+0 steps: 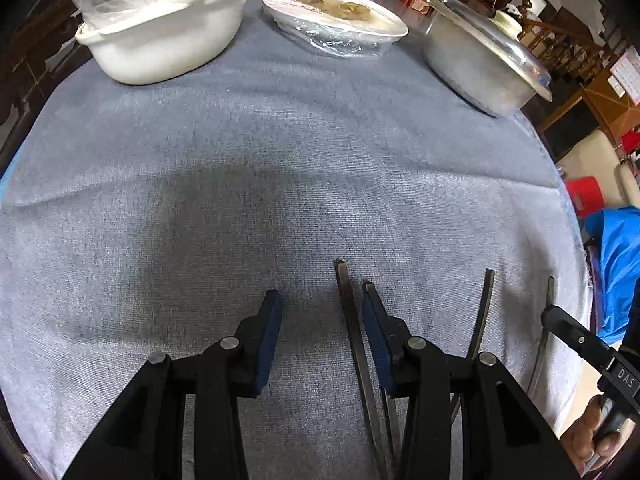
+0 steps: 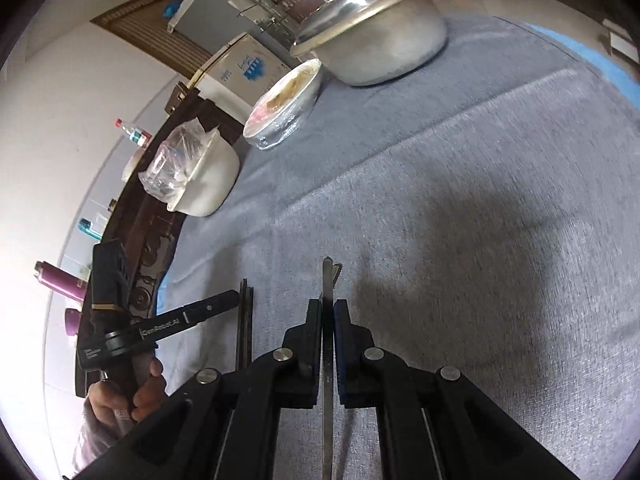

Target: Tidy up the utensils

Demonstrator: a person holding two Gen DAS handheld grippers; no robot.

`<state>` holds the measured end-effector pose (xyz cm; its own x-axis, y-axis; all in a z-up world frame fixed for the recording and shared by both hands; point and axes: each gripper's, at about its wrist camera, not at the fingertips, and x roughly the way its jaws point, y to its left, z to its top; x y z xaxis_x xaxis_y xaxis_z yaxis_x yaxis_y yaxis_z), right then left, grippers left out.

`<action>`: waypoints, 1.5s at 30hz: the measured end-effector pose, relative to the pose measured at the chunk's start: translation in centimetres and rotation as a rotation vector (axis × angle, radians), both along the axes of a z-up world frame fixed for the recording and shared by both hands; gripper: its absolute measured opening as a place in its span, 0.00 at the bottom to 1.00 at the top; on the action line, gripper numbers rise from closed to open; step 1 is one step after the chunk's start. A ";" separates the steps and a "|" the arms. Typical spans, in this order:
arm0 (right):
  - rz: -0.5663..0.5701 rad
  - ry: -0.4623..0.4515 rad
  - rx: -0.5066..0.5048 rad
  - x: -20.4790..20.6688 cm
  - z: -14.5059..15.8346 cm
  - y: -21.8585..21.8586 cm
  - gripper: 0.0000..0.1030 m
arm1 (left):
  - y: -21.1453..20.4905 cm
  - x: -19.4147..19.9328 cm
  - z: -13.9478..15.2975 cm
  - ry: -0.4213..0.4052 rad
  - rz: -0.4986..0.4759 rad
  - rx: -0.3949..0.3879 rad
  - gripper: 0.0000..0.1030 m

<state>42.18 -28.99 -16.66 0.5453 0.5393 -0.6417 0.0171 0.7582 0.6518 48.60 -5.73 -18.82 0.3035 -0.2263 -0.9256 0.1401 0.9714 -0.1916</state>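
Note:
Several flat metal utensil handles lie on the grey cloth point(image 1: 240, 160). One handle point(image 1: 347, 312) runs between the fingers of my left gripper point(image 1: 322, 308), close against the right pad point(image 1: 376, 332). The left pad point(image 1: 270, 332) stands well apart from it, so the jaws are open. A second handle point(image 1: 485, 308) lies further right. My right gripper point(image 2: 328, 308) is shut on a thin metal utensil point(image 2: 328, 276), whose tip sticks out past the pads. In the left wrist view that gripper's finger point(image 1: 568, 328) shows at the right, on a third handle point(image 1: 551, 292).
At the far side of the cloth stand a white basin holding a plastic bag point(image 1: 160, 40), a plate of food under cling film point(image 1: 336, 16) and a lidded metal pot point(image 1: 480, 64). The table edge curves close on the right point(image 1: 576, 240). A hand point(image 2: 144, 392) holds the left gripper.

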 end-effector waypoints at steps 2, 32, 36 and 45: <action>-0.008 0.001 0.013 -0.3 -0.3 -0.1 0.06 | -0.4 0.1 0.0 0.001 0.003 0.021 0.42; -0.017 0.004 -0.021 -4.2 1.0 0.3 0.06 | 2.0 -0.4 2.0 0.038 -0.024 -0.034 0.12; -0.026 0.005 -0.037 -4.3 1.0 0.2 0.06 | 4.3 -0.5 2.9 0.017 0.032 -0.069 0.12; -0.026 0.017 -0.040 -4.4 0.4 0.1 0.06 | 5.7 -2.4 1.7 0.036 0.027 -0.059 0.12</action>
